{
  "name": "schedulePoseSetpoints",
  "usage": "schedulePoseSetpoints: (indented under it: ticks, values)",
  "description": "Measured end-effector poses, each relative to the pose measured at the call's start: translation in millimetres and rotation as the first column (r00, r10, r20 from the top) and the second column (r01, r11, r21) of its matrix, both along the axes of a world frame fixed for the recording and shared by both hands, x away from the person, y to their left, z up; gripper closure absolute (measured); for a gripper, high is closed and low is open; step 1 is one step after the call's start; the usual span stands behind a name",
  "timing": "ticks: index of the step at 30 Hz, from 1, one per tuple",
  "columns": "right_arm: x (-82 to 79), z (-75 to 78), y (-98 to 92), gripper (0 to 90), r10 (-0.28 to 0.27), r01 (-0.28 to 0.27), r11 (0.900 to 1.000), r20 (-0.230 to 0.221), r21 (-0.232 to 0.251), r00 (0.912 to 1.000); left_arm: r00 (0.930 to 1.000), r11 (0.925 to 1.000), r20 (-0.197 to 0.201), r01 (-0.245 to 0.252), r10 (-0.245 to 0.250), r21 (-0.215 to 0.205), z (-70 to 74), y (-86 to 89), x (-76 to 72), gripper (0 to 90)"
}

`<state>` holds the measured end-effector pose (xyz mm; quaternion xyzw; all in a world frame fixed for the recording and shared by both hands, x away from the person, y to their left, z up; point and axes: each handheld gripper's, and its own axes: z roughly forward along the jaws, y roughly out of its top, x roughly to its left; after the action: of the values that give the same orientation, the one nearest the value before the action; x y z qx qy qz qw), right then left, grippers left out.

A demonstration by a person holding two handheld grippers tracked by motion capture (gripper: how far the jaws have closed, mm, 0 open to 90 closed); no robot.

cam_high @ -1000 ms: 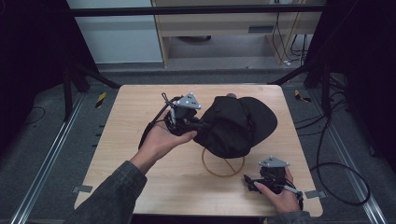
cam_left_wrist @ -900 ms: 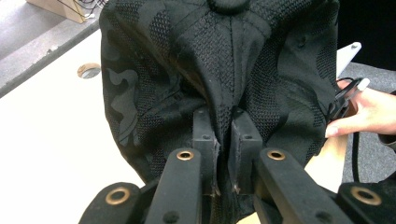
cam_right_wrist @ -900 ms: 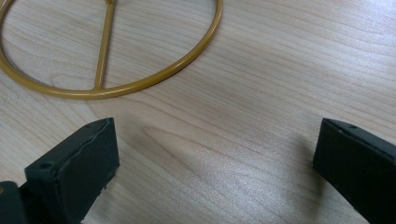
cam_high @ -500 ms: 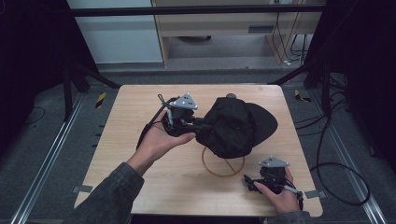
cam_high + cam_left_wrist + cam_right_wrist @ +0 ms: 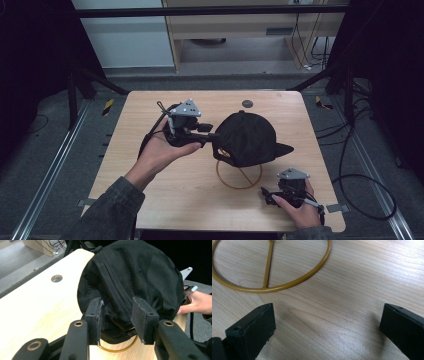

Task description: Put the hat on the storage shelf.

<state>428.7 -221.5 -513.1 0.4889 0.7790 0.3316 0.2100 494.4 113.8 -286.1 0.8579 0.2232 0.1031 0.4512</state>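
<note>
**Cap sits on its stand**

The wooden surface [image 5: 150,200] fills mid-frame. At its centre, the black cap [image 5: 250,137] rests over a gold ring stand [image 5: 239,175]. The left hand-held gripper [image 5: 212,136] has just been opening, its jaws flanking the cap's back edge. The right hand-held gripper [image 5: 265,195], lower right, stands wide apart.

The table [image 5: 150,200] has a light wooden top, and near its far edge there is a small round hole [image 5: 247,104]. Grey tape [image 5: 335,208] is stuck at the near right corner, and another piece of tape [image 5: 85,202] at the near left edge. On the floor, a black cable [image 5: 367,185] makes a loop beside the right edge, and metal rails [image 5: 47,175] run along the left side of the table.
</note>
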Motion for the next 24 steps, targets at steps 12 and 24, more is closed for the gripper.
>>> schedulePoseSetpoints:
  ticks: [12,24]
  values:
    - [0.1,0.0,-0.1,0.4,0.000,0.000,1.000,0.001,-0.001,1.0000,0.9995,0.9996,0.014,-0.028,0.028,-0.001,3.3,18.5,-2.5,39.7]
    - [0.1,0.0,-0.1,0.4,0.000,0.000,1.000,0.002,-0.001,1.0000,0.9994,0.9993,0.032,-0.015,0.016,-0.035,4.1,24.6,-13.0,15.4]
